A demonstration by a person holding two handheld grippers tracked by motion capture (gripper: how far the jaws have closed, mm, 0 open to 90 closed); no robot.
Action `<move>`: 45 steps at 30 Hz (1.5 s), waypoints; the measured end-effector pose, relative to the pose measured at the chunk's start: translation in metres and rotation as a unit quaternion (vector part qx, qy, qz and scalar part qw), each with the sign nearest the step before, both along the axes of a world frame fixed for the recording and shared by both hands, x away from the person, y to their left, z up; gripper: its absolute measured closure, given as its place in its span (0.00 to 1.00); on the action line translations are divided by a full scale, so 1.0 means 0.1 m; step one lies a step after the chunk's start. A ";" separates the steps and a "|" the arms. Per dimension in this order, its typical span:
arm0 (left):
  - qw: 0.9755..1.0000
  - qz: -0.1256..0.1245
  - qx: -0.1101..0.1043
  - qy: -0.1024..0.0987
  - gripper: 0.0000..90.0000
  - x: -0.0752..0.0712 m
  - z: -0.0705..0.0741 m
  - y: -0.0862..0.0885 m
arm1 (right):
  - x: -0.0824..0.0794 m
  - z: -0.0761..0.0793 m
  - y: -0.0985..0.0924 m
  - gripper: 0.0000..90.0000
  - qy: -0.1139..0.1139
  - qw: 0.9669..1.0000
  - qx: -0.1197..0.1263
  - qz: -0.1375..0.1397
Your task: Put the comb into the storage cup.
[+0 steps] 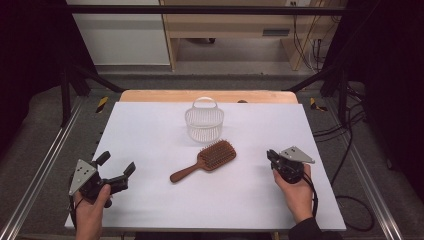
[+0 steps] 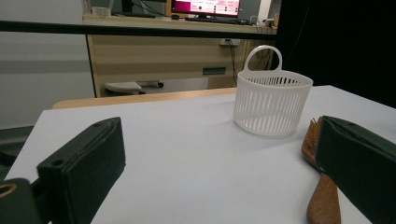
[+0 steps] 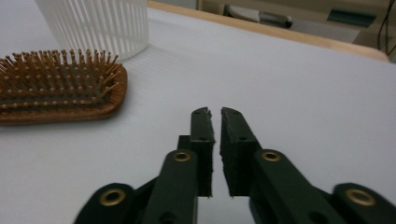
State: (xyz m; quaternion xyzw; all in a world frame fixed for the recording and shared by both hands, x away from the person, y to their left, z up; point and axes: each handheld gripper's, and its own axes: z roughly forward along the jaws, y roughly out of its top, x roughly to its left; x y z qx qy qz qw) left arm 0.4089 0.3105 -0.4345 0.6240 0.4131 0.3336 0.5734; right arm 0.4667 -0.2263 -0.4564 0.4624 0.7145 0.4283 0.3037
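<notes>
Near the middle of the high view, the wooden hairbrush (image 1: 204, 161) lies bristles up on the white tabletop (image 1: 150, 130), handle toward the lower left of the frame. Just above it stands the white slatted basket (image 1: 204, 122), close by but apart. My left tool (image 1: 116, 167) rests at the lower left with its jaws spread wide and nothing between them. My right tool (image 1: 270, 154) sits at the lower right, well apart from the brush, jaws drawn together on nothing.
</notes>
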 end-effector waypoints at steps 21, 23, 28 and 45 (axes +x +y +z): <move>1.000 -0.001 0.005 0.002 0.02 -0.01 -0.01 -0.01 | 0.56 0.20 0.54 1.00 0.058 0.997 -0.013 0.044; 1.000 -0.001 0.005 0.003 0.02 -0.01 -0.01 -0.01 | 0.60 0.19 0.60 1.00 0.064 0.997 -0.015 0.049; 1.000 -0.002 0.007 0.008 0.03 0.00 -0.01 -0.02 | 0.70 0.17 0.74 1.00 0.081 0.995 -0.016 0.064; 1.000 -0.009 0.007 0.009 0.03 -0.01 -0.01 -0.04 | 0.96 -0.10 0.95 1.00 0.121 0.990 -0.040 0.064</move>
